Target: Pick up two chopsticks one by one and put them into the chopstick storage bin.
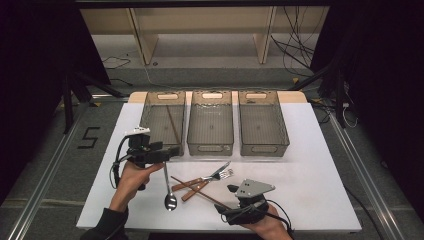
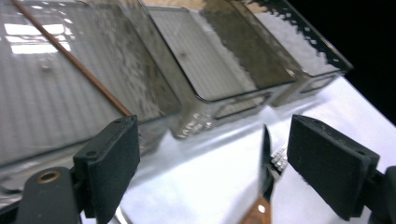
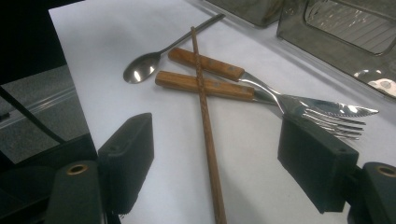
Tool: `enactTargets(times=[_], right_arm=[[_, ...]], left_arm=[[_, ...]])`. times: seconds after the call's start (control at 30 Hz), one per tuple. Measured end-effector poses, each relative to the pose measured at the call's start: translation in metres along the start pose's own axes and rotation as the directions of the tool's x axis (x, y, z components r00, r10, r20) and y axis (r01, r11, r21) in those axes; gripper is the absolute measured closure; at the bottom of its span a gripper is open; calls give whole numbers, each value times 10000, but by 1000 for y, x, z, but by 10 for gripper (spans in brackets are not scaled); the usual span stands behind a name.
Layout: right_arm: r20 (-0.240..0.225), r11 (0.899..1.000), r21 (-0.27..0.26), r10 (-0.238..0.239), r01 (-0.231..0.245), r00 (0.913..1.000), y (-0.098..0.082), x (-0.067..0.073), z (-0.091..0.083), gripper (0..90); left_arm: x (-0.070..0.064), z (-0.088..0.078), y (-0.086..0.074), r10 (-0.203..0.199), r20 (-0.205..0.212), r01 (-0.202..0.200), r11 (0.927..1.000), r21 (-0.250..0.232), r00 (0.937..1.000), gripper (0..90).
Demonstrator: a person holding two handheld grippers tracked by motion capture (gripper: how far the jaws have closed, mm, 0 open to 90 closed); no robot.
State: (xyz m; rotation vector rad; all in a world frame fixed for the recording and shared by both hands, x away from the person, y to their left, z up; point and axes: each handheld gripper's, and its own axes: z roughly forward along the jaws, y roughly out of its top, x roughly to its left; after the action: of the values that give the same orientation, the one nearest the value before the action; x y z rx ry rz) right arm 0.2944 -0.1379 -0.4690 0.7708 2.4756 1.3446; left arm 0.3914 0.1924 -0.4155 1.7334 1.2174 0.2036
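Observation:
A steel spoon [image 1: 170,200], a wood-handled knife [image 1: 200,181], a fork [image 1: 222,174] and a brown chopstick [image 1: 197,191] lie bunched at the table's front centre. A second chopstick [image 1: 172,124] rests in the left bin [image 1: 162,95]. My left gripper [image 1: 172,151] hovers just before that bin, open and empty; its own view has the knife tip [image 2: 266,154] beyond the left gripper [image 2: 215,172]. My right gripper [image 1: 231,191] sits low at the front. In its view the chopstick [image 3: 205,116] runs between the open right gripper [image 3: 222,163], crossing both wooden handles [image 3: 205,86] near the spoon [image 3: 140,70].
Three clear grey bins stand in a row at the back; the middle bin [image 1: 212,149] and right bin [image 1: 263,150] hold nothing. The white table [image 1: 310,175] is bare at the right. Dark floor and rails flank it.

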Motion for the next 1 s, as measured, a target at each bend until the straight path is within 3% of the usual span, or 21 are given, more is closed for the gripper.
enactTargets(times=[0.23, 0.37, 0.6, 1.0], right_arm=[[-61, 9987, 516, 25, -22, 10000, 1, -2, 8, 319], [-132, 9954, 956, -31, 43, 9999, 2, -1, 15, 382], [-143, 9881, 1516, -256, 274, 9996, 2, -1, 26, 502], [-264, 9736, 2146, -733, 772, 9970, 3, -1, 42, 683]], left_arm=[[-10, -2, -18, 299, 192, -299, 9996, -20, 9994, 167], [-15, -3, -26, 287, 340, -276, 9991, -335, 9990, 165], [-24, -5, -39, 482, 461, -463, 9981, -416, 9978, 164], [-27, -8, -57, 278, 705, -229, 9974, -689, 9971, 164]])
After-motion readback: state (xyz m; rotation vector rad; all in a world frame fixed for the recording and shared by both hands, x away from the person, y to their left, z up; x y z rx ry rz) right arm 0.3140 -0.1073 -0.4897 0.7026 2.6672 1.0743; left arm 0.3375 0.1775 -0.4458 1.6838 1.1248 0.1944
